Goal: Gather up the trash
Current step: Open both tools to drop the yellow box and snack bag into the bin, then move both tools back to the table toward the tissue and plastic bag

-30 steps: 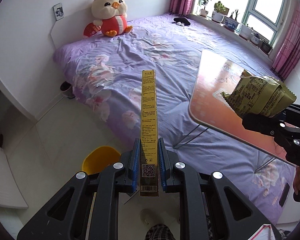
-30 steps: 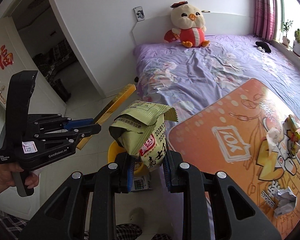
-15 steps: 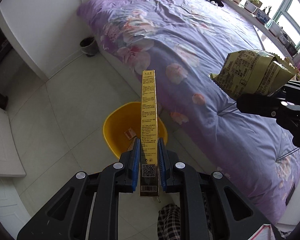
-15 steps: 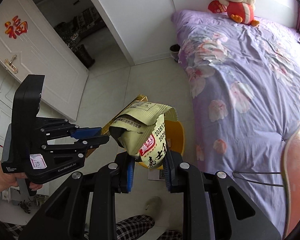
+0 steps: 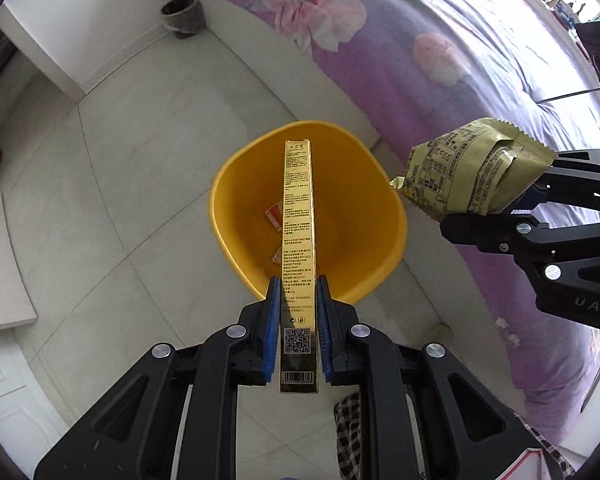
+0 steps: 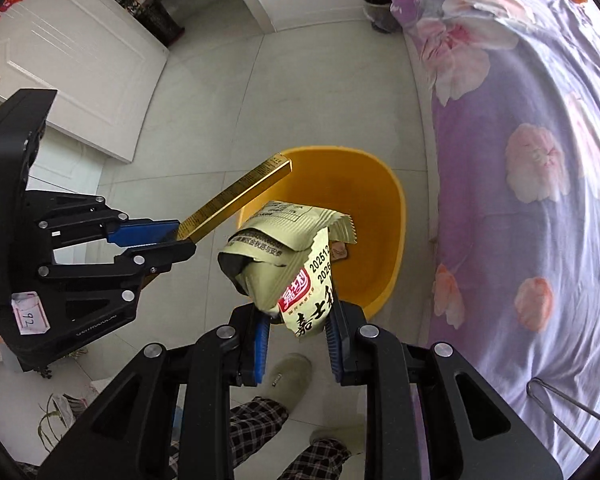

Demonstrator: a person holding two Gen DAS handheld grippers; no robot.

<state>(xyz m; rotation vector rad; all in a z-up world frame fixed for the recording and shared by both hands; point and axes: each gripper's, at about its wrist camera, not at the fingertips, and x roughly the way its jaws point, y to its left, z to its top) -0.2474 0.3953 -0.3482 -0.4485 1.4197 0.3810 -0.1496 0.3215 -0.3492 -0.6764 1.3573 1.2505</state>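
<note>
My left gripper (image 5: pixel 299 300) is shut on a long gold box (image 5: pixel 298 216), which points out over a yellow bin (image 5: pixel 236 184) on the floor. The gold box (image 6: pixel 236 196) and left gripper (image 6: pixel 172 236) also show in the right wrist view. My right gripper (image 6: pixel 298 316) is shut on a crumpled green snack bag (image 6: pixel 288 256) held above the near side of the yellow bin (image 6: pixel 384 200). The snack bag (image 5: pixel 460 168) hangs just right of the bin in the left wrist view, held by the right gripper (image 5: pixel 512 204). A few small scraps (image 5: pixel 274 216) lie inside the bin.
A bed with a purple flowered cover (image 5: pixel 460 60) runs along the right of the bin. A small dark bin (image 5: pixel 182 16) stands by the white wall. A white door (image 6: pixel 80 56) is at the left. My slippered foot (image 6: pixel 292 372) is below the grippers.
Both grippers have swung down from the bed and table towards the floor. The yellow bin now lies directly under the gold box and the snack bag. Both grips are unchanged.
</note>
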